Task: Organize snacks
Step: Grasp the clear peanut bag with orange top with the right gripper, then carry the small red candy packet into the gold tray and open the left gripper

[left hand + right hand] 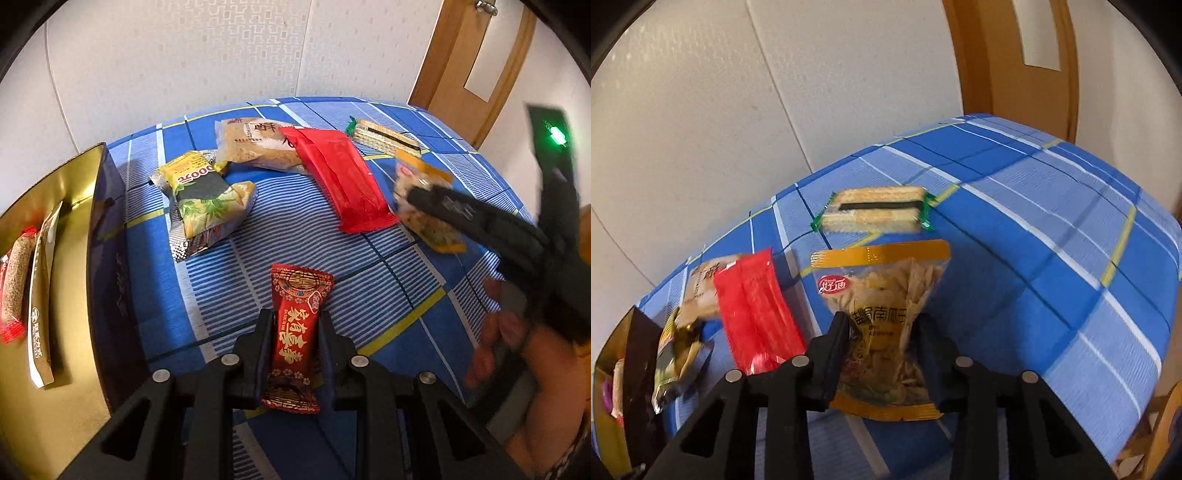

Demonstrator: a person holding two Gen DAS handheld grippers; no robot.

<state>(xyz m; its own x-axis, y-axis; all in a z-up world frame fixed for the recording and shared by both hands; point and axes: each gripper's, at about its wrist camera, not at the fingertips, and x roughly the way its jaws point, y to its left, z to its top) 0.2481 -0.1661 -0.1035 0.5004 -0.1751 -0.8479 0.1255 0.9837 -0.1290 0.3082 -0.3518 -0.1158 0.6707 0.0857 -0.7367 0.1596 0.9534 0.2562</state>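
My left gripper (295, 317) is shut on a small dark-red candy packet (295, 336) with gold lettering, pinched across its middle over the blue checked cloth (388, 295). My right gripper (882, 319) is shut on a clear packet of pumpkin seeds (882, 280) with orange-gold ends; the bag is squeezed narrow between the pads. In the left wrist view the right gripper (417, 195) reaches in from the right onto that seed packet (436, 232). A gold-lined box (74, 177) stands at the left with a sesame bar (14, 284) and a gold-and-white packet (40, 314) inside.
On the cloth lie a long red packet (340, 177), a yellow-green packet (203, 195), a beige packet (251, 144) and a wafer bar with green ends (871, 210). A white wall runs behind the table; a wooden door (472, 55) stands at the back right. A hand (517, 350) holds the right gripper.
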